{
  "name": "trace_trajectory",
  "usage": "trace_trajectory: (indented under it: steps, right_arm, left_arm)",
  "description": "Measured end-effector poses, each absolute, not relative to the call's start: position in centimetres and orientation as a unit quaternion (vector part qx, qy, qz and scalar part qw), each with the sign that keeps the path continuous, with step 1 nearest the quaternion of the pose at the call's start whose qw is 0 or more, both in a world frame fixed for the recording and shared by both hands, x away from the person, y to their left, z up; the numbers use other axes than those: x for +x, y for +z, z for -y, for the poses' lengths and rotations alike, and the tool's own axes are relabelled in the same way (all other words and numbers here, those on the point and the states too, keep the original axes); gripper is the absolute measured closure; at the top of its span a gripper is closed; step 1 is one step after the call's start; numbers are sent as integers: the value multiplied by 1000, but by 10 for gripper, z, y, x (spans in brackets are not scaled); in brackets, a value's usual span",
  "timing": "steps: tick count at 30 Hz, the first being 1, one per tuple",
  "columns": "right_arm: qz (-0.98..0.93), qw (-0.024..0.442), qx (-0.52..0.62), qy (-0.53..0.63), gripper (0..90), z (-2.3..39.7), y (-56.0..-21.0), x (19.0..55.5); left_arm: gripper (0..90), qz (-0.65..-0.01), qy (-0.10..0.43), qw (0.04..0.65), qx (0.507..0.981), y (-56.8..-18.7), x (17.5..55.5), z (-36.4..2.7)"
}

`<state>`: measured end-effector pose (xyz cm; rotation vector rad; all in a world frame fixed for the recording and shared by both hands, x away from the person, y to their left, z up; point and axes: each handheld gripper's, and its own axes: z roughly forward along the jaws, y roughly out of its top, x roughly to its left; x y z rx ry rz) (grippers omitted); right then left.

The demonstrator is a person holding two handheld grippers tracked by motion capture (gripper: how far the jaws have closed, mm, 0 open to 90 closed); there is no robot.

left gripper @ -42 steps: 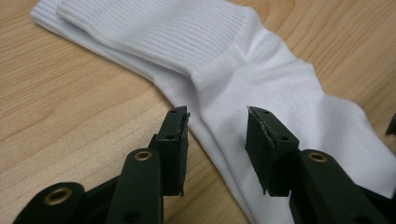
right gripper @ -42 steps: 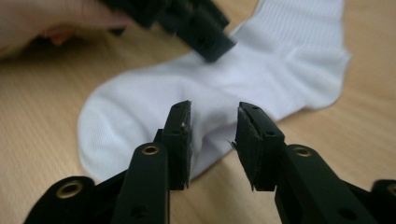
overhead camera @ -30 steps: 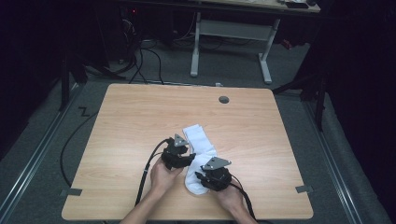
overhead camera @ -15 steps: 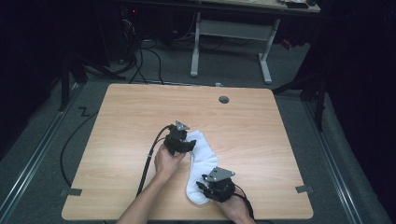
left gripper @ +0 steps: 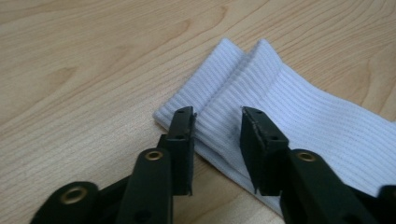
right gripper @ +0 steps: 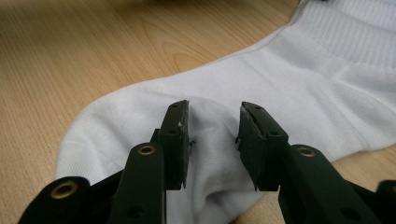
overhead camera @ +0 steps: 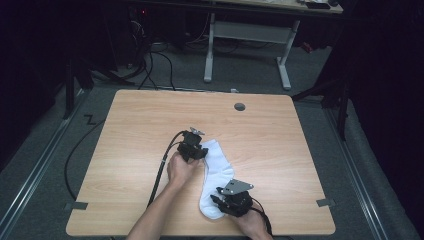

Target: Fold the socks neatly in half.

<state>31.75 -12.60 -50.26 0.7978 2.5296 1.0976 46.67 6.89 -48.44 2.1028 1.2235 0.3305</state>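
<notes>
Table (overhead camera: 125,150): light wood top with a small round grey port near its far edge; it carries the sock and both grippers.
Sock (overhead camera: 216,172): white, ribbed at the cuff, smooth knit over the foot, lying flat on the near middle of the table.
Long axis: runs from the cuff at the far end, near the left gripper, to the toe at the near end, by the right gripper, with a slight bend at the heel.
Cuff (left gripper: 233,79): two ribbed layers, their edges slightly offset.
Left gripper (left gripper: 217,126): jaws have just been closing on the cuff, which bulges between the pads.
Right gripper (right gripper: 214,126): jaws pinch up a fold of the sock's foot.
</notes>
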Motion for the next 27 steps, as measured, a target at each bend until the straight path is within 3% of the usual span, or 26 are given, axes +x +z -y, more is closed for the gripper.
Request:
trace_trajectory:
  steps: [3, 5, 10, 11, 12, 14, 19, 27]
  right_arm:
    - [-872, 136, 275, 382, 633, 126, -503, 317]
    - [-871, 136, 274, 384, 634, 126, -504, 318]
    - [-870, 136, 274, 386, 633, 127, -504, 317]
    - [-870, 137, 273, 386, 633, 127, -504, 317]
    - [-870, 137, 273, 387, 634, 127, -504, 317]
    - [-870, 137, 274, 387, 633, 127, -505, 317]
    - [-869, 137, 274, 389, 634, 127, -505, 317]
    - [-870, 136, 274, 387, 635, 128, -505, 317]
  left_arm:
    - [816, -462, 121, 341, 810, -484, 467, -71]
    - [853, -463, 115, 348, 807, -484, 467, -73]
    - [860, -455, 129, 362, 803, -481, 466, -73]
    - [841, -458, 134, 368, 798, -480, 466, -73]
    - [726, -462, 137, 375, 792, -479, 467, -74]
    - [654, -471, 131, 379, 785, -479, 471, -74]
    - [606, -467, 132, 366, 794, -483, 478, -67]
    - [803, -443, 145, 338, 818, -485, 475, -59]
